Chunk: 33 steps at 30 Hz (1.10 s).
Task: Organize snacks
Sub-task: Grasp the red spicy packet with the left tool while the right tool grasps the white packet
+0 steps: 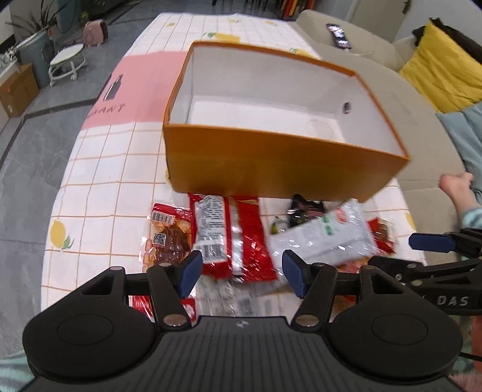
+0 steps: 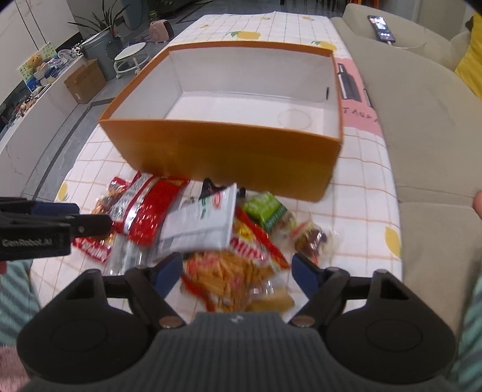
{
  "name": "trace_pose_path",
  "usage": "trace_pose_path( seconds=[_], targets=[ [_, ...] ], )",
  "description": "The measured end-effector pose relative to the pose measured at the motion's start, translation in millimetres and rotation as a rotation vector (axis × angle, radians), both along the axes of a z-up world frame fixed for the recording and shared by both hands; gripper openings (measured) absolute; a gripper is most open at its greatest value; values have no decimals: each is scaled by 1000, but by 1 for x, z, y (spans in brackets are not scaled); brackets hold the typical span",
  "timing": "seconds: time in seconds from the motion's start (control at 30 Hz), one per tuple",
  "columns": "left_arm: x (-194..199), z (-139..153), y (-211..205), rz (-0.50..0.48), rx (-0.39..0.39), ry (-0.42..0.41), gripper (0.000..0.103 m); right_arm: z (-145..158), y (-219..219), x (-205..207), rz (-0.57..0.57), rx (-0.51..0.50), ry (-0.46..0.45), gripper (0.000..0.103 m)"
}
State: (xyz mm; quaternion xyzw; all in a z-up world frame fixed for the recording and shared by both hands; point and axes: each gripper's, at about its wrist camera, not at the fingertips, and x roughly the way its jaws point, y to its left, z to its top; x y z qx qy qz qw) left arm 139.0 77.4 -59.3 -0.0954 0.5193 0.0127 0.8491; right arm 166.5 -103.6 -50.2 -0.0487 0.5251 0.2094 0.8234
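An open orange box with a white, empty inside stands on the checked tablecloth; it also shows in the right wrist view. Snack packets lie heaped in front of it: a red packet, a white packet, a clear packet of brown snacks. The right wrist view shows the white packet, a red packet, a green packet and an orange chip packet. My left gripper is open above the red packet. My right gripper is open above the chip packet.
A beige sofa runs along the table's right side, with a phone and a yellow cushion on it. A person's hand rests at the sofa edge. A stool and a cardboard box stand on the floor at left.
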Motion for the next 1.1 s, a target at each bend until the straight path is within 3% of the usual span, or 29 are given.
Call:
trace_pose_path(
  seconds=[0.23, 0.5, 0.57, 0.8, 0.9, 1.1],
  targets=[
    [22, -30, 10, 45, -36, 41, 79, -22, 14, 33, 16, 30, 52, 56],
    [42, -49, 8, 34, -17, 79, 83, -37, 23, 47, 26, 65, 66, 55],
    [45, -51, 8, 35, -22, 81, 86, -40, 23, 47, 29, 70, 70, 50],
    [52, -57, -2, 8, 36, 96, 86, -38, 26, 45, 47, 94, 43, 17],
    [52, -55, -6, 4, 40, 96, 77, -31, 27, 43, 52, 103, 26, 10],
    [42, -43, -11, 14, 40, 49, 76, -14, 26, 35, 59, 143, -3, 1]
  ],
)
